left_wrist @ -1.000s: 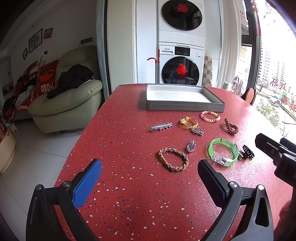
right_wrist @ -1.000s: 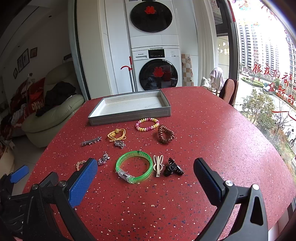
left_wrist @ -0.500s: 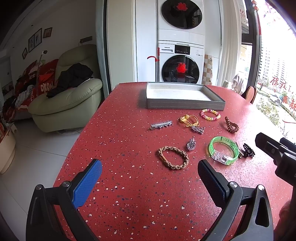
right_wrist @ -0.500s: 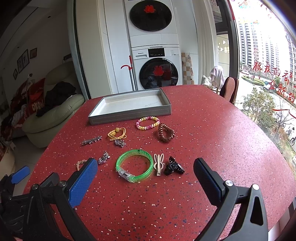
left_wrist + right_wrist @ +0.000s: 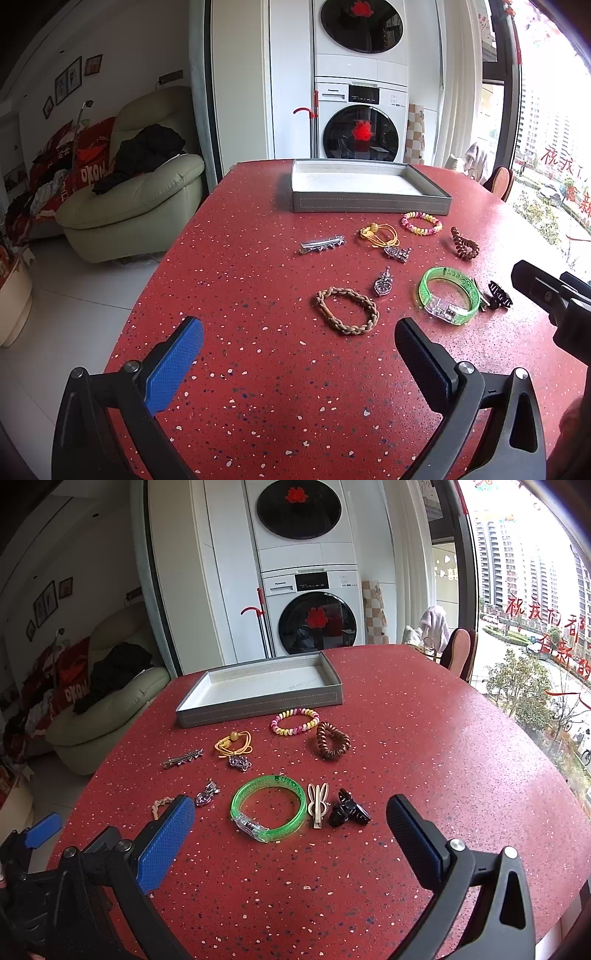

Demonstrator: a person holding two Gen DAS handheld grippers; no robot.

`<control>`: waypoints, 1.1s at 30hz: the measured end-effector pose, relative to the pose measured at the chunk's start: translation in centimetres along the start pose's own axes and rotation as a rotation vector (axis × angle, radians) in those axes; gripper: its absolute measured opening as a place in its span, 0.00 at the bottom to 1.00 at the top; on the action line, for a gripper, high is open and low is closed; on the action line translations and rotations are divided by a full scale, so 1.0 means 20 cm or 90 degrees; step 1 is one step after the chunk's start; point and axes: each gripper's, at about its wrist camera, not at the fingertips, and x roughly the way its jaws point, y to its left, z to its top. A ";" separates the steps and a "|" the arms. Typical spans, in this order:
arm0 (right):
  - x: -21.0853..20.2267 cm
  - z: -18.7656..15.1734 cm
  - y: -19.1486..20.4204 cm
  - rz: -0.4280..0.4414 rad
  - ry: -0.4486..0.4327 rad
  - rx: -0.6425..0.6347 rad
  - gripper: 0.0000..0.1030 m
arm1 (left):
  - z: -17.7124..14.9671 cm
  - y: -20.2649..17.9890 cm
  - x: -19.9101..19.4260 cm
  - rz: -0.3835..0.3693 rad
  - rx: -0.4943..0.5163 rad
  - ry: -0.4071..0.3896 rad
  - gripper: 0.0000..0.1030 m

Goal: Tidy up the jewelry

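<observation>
Red speckled tabletop (image 5: 236,280) is seen with the jewelry unmoved since a second ago: the green bangle (image 5: 269,808) and braided bracelet (image 5: 347,311) lie mid-tabletop, the empty grey tray (image 5: 258,705) toward the far edge. Both the left tongs (image 5: 295,362) and right tongs (image 5: 291,834) are still held wide and empty, slightly farther back than before.

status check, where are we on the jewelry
Both tongs open, left and right, holding nothing. Tray bare; all the pieces lie on the table, green bangle nearest the right tongs. Nothing in the way.
</observation>
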 end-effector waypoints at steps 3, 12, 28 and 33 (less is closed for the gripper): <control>0.00 0.00 0.00 0.000 0.001 0.002 1.00 | 0.00 0.00 0.00 0.002 0.000 0.002 1.00; 0.01 0.01 -0.04 -0.003 0.013 0.005 1.00 | 0.04 0.01 0.08 -0.006 -0.004 0.038 1.00; 0.29 0.01 -0.32 -0.104 0.181 -0.001 1.00 | 0.12 -0.05 0.48 -0.061 0.006 0.209 1.00; 0.41 -0.01 -0.30 -0.091 0.225 -0.037 0.90 | 0.12 -0.10 0.50 -0.069 0.033 0.212 1.00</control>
